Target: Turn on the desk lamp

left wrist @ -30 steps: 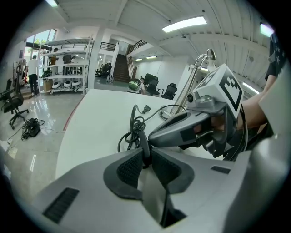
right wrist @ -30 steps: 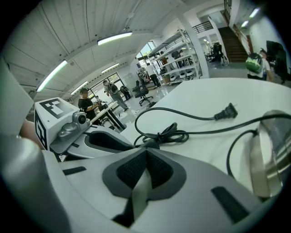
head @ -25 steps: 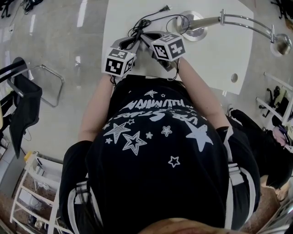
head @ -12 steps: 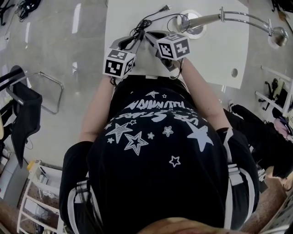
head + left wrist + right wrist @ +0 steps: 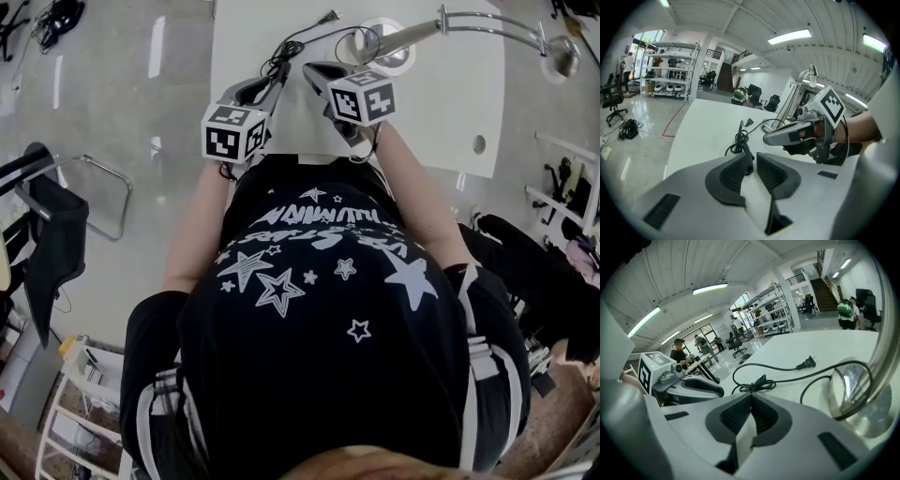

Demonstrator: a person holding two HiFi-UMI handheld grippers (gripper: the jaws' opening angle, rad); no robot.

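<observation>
At the far left, a black chair (image 5: 52, 216) stands on the grey floor (image 5: 141, 84), well apart from the white table (image 5: 441, 103). The person stands at the near edge of this table and holds both grippers over its left part.

The left gripper (image 5: 751, 161) is above the table with its jaws a little apart, with only a narrow gap between the pads. Through this gap a piece of the black cord (image 5: 754, 385) is visible. I cannot tell if the jaws touch it. The cord lies in a loose bundle just beyond the tips of both grippers, and its plug (image 5: 807, 363) lies free on the table, farther away.

The right gripper (image 5: 750, 399) is just beside the left one, on its right. Its jaws are together, the pads meet at the tips, and nothing is between them.

The desk lamp (image 5: 412, 36) is to the right of the right gripper, near it but not touching. Its round shiny base (image 5: 855, 390) stands on the far part of the table, and the cord runs around it. The chrome arm goes from the base to the right, and the lamp head (image 5: 562, 56) hangs beyond the right edge of the table.
</observation>
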